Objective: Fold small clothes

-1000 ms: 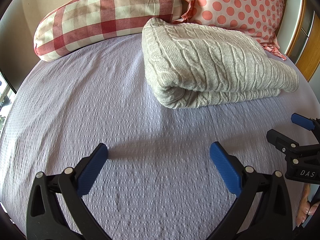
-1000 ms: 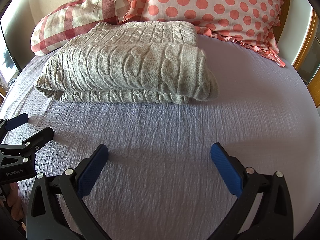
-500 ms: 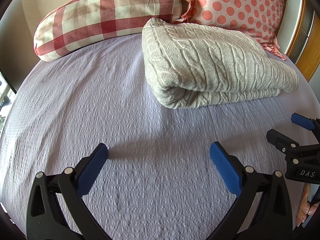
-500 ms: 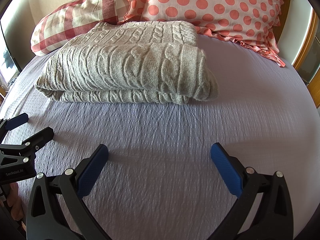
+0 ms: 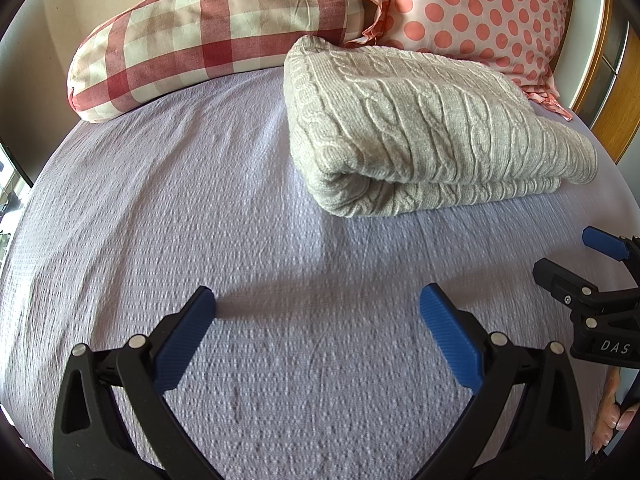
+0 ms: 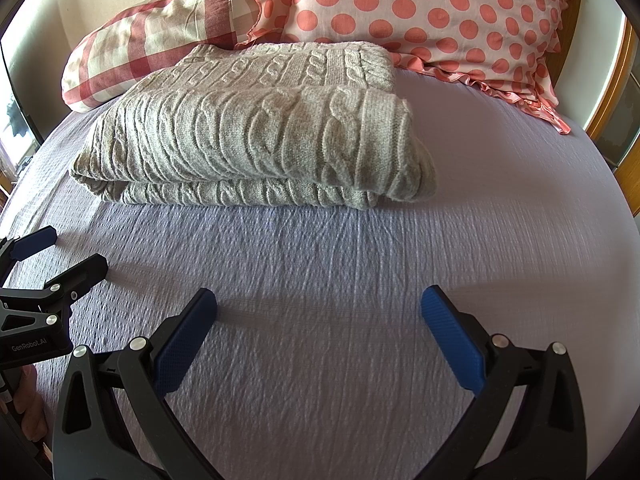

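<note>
A grey cable-knit sweater (image 5: 420,128) lies folded into a thick rectangle on the lilac bedspread (image 5: 200,200), near the pillows; it also shows in the right wrist view (image 6: 256,136). My left gripper (image 5: 316,312) is open and empty, hovering over the bedspread in front of and left of the sweater. My right gripper (image 6: 318,312) is open and empty, in front of the sweater's right half. Each gripper shows at the edge of the other's view: the right gripper (image 5: 576,264) and the left gripper (image 6: 60,256).
A red-and-cream checked pillow (image 5: 208,32) and a pink polka-dot pillow (image 5: 480,12) lie behind the sweater against the headboard. A wooden frame (image 5: 616,92) stands at the right edge of the bed. Bare bedspread (image 6: 520,200) lies right of the sweater.
</note>
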{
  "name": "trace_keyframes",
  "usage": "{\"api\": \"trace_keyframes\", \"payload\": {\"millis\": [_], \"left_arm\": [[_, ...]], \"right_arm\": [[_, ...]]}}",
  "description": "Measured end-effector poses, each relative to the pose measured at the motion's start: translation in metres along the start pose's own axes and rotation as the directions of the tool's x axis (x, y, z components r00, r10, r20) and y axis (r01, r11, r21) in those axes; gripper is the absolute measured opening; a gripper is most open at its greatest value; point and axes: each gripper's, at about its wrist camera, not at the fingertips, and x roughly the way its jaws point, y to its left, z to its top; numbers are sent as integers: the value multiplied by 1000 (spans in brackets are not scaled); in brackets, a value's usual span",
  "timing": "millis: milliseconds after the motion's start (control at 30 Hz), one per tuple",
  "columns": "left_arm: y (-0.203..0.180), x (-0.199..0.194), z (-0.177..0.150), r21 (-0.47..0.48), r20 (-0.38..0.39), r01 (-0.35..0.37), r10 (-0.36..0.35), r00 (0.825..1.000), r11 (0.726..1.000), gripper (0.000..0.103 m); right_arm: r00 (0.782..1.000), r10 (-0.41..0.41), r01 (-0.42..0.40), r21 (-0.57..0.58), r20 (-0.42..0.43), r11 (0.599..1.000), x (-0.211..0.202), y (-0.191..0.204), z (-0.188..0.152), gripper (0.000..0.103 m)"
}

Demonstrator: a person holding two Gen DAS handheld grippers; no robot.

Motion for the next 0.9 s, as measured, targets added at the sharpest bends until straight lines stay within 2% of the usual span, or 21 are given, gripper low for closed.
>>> {"api": "trace_keyframes", "payload": {"millis": [900], "left_arm": [[-1,0,0,0,-10,1,-1,1000,1000,101]], "right_arm": [[1000,-1,1,2,1,1000,0,1,0,102]]}}
